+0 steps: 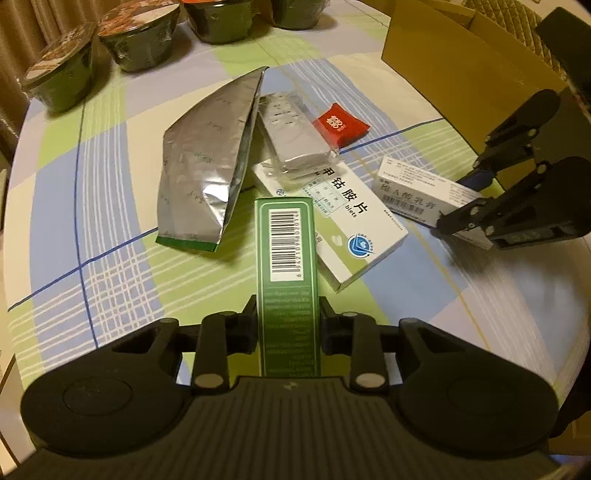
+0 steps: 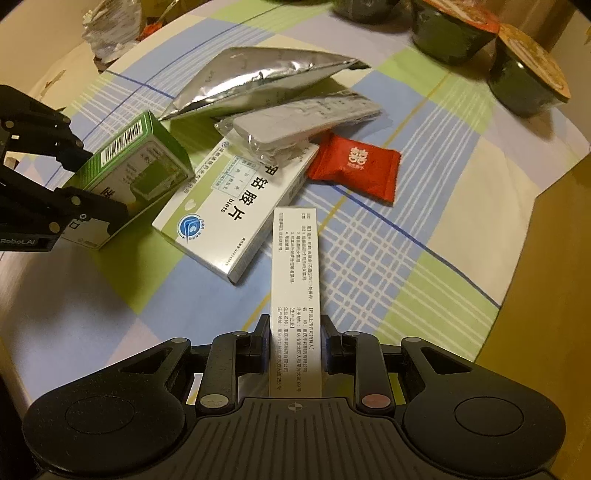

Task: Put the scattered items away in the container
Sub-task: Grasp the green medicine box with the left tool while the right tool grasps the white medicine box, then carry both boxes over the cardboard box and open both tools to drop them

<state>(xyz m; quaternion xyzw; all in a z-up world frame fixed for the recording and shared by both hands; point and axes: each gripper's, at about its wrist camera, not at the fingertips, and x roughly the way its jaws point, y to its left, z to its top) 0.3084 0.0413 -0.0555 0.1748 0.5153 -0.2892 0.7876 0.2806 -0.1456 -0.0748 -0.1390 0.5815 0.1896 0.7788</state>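
Observation:
My left gripper (image 1: pixel 288 310) is shut on a green barcode box (image 1: pixel 288 258), which points toward the pile. My right gripper (image 2: pixel 295 325) is shut on a narrow white printed box (image 2: pixel 295 277). Each gripper also shows in the other's view: the left gripper (image 2: pixel 92 184) with the green box (image 2: pixel 147 162), the right gripper (image 1: pixel 461 195) with the white box (image 1: pixel 417 188). Between them lie a large white medicine box (image 1: pixel 340 229), a wrapped grey remote (image 1: pixel 291 129), a silver foil pouch (image 1: pixel 207 166) and a red packet (image 1: pixel 340 125). The open cardboard box (image 1: pixel 461 74) stands at the far right.
Several dark foil-lidded bowls (image 1: pixel 62 77) line the far edge of the round table, which has a plaid cloth (image 1: pixel 110 258). Crumpled foil (image 2: pixel 110 33) lies beyond the table's far left in the right wrist view. The cardboard box wall (image 2: pixel 546 295) rises close on the right.

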